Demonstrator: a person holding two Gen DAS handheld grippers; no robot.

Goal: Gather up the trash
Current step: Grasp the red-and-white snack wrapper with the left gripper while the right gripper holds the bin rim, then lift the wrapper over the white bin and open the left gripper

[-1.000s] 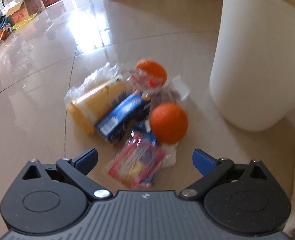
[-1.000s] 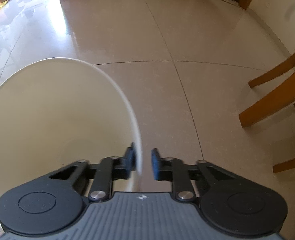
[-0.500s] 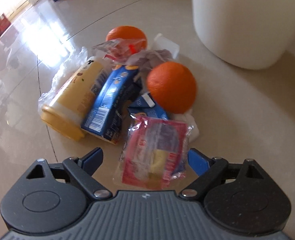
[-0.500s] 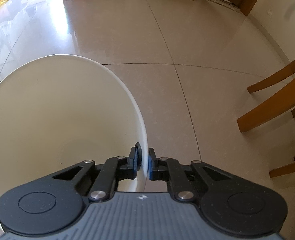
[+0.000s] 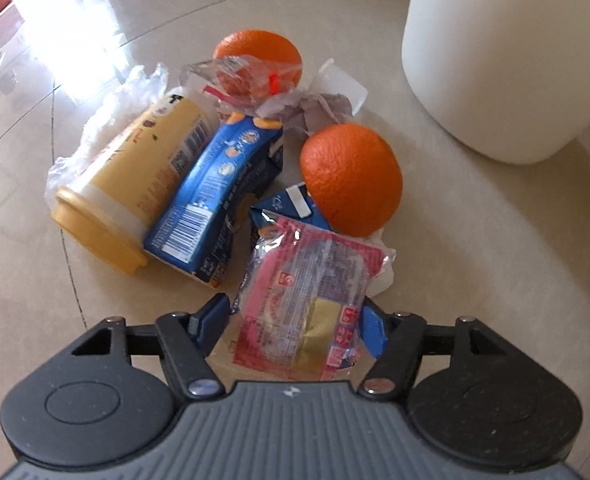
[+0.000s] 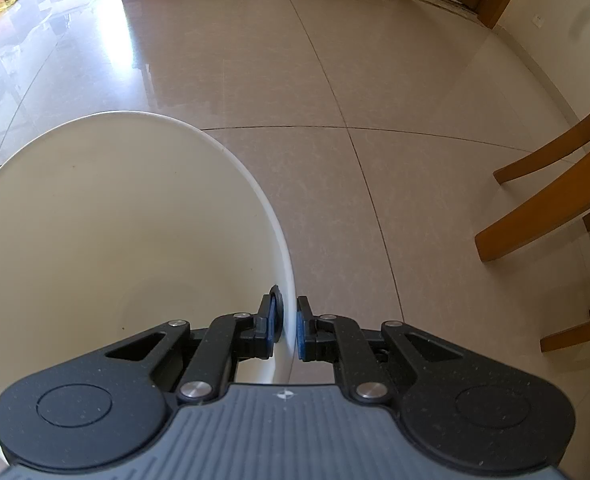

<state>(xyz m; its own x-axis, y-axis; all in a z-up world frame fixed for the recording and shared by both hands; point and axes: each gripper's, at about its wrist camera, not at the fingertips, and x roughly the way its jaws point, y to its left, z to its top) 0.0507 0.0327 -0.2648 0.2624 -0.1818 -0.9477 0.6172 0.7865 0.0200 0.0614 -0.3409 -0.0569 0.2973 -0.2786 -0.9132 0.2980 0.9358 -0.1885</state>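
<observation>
Lowered since the earlier frame, the left gripper [image 5: 295, 320] has its jaws closing either side of the pink snack wrapper [image 5: 311, 304]; contact is not clear. Wrapper's near edge is hidden behind the gripper body. Right gripper [image 6: 286, 328] stays clenched on the white bin [image 6: 135, 240] rim; nothing visible inside.

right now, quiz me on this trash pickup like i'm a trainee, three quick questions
1. True or false: the right tool is clamped on the rim of the white bin.
2. Which item sits between the closing jaws of the left tool? A) the nearer orange B) the pink wrapper C) the yellow cup
3. What lies directly right of the yellow cup, touching it?

Key: 1 true; 2 B; 3 the blue carton.
</observation>
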